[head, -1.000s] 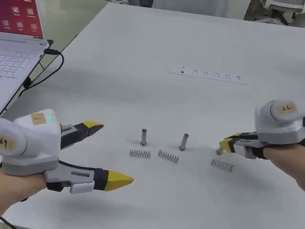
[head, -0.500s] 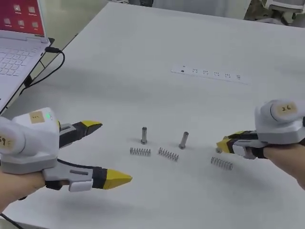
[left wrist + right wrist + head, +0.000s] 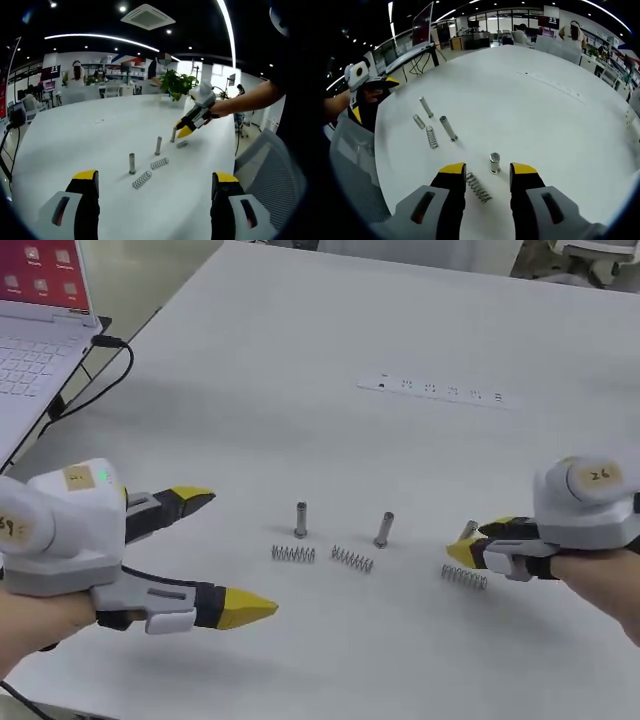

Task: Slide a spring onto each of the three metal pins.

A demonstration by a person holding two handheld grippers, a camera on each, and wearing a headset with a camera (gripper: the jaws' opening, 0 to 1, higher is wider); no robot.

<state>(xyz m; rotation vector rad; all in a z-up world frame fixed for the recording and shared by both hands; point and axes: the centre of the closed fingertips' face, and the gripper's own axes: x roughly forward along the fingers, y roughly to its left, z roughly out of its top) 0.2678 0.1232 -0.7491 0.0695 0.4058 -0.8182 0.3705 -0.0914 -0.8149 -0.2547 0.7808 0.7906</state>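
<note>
Now the right gripper [image 3: 487, 169], jaws apart, is hovering near the right pin [image 3: 494, 162], which is standing on the tabletop [image 3: 300, 360] beside its spring [image 3: 479, 187]. The left gripper [image 3: 225, 553] is hovering well apart, jaws wide.

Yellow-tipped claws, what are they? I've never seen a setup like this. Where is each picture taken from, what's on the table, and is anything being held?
No robot here: a person holds a hand-worked gripper in each hand, the left gripper and the right gripper, each with two yellow-tipped jaws. The head view comes from a camera on the person's headset, looking down at the white table. The two round pictures come from a camera on each gripper, looking out along its jaws. On the table stand three metal pins, each with a small spring lying beside it. Farther back lies a power strip, and a laptop sits off to the side. Both grippers are open and hold nothing; the right one's tips are close to the right-hand pin.
</note>
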